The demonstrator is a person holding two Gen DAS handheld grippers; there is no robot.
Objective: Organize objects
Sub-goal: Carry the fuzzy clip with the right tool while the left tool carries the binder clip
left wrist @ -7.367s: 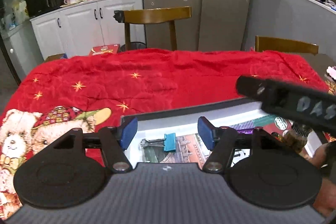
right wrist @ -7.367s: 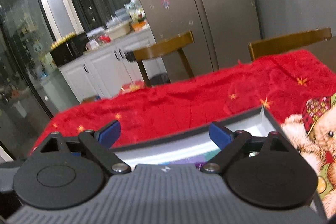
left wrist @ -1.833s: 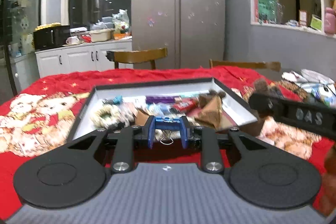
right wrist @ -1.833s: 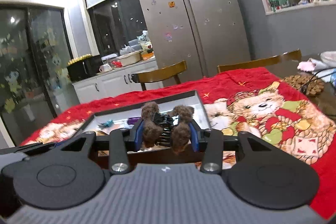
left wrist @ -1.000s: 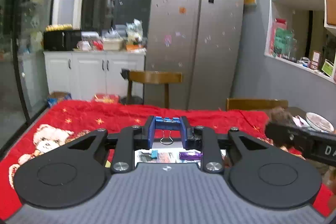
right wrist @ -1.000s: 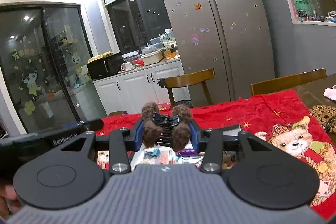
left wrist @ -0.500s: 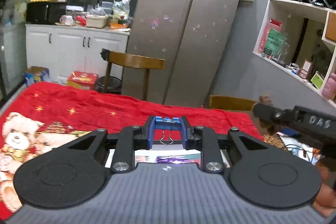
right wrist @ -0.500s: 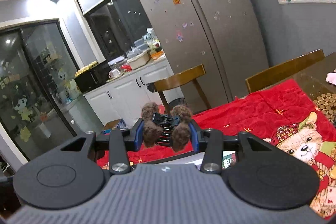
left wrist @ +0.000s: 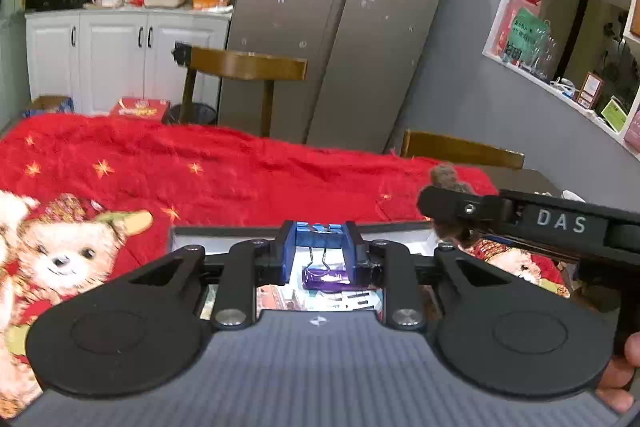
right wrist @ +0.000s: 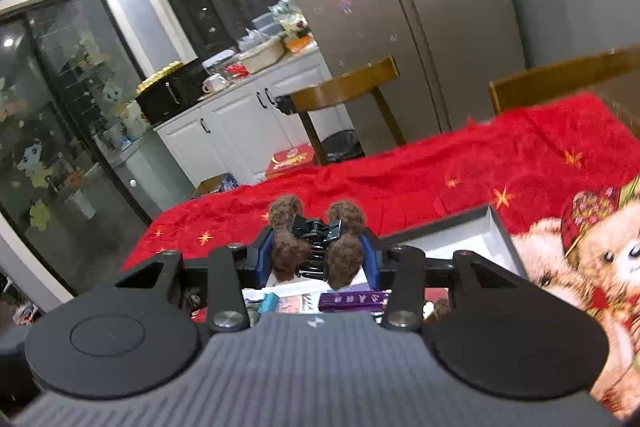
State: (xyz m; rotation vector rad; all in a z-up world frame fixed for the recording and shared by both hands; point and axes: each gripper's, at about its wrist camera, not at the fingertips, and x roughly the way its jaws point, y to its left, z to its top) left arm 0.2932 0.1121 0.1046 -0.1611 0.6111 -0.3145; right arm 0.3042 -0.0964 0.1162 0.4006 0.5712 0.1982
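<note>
My left gripper point(left wrist: 319, 247) is shut on a blue binder clip point(left wrist: 318, 234), its wire handles hanging down, held above the near part of a shallow grey tray point(left wrist: 224, 233). My right gripper point(right wrist: 318, 247) is shut on a brown fuzzy hair claw clip point(right wrist: 316, 239) with a black spring, held above the same tray point(right wrist: 472, 227). The right gripper also shows in the left wrist view point(left wrist: 440, 205) as a black bar marked DAS, with the brown fuzz at its tip. A purple box point(left wrist: 324, 273) lies in the tray below; it also shows in the right wrist view point(right wrist: 354, 295).
The tray sits on a red blanket point(left wrist: 240, 179) printed with teddy bears. Two wooden chairs point(left wrist: 244, 67) stand behind the table, then a steel fridge point(left wrist: 340, 7) and white cabinets point(left wrist: 112, 43). Shelves point(left wrist: 580, 27) fill the right wall.
Both grippers have tilted down and moved closer to the tray, each still holding its clip. Further back, both were open over the tray, then closed on the clips and lifted.
</note>
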